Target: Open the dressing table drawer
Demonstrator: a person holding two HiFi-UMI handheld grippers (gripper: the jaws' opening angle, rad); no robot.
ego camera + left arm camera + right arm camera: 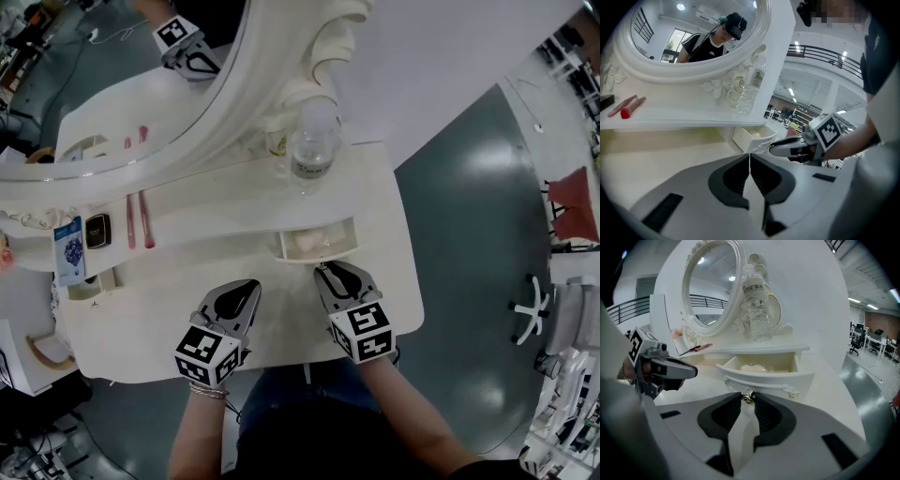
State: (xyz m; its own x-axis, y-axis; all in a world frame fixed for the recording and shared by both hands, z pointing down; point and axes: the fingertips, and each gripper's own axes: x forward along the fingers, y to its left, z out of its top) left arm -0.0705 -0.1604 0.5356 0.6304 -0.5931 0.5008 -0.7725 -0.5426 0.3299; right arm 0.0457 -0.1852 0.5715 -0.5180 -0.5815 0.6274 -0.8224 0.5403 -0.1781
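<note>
The white dressing table (394, 281) has a small drawer (349, 246) under its upper shelf, pulled partly out with something pale inside (752, 366). My right gripper (748, 399) is shut on the drawer's small metal knob (748, 395) at the middle of the curved front (778, 377). In the head view the right gripper (323, 270) reaches the drawer front from the near side. My left gripper (248, 286) rests over the tabletop to the left of it, jaws shut with nothing between them (750, 157). The left gripper view shows the drawer (752, 138) and the right gripper (774, 149) at its front.
A clear plastic water bottle (311, 145) stands on the shelf right above the drawer, beside the oval mirror's carved frame (234, 112). Two red sticks (138, 220) and small cards (70, 248) lie on the shelf to the left. The table's right edge (412, 272) drops to grey floor.
</note>
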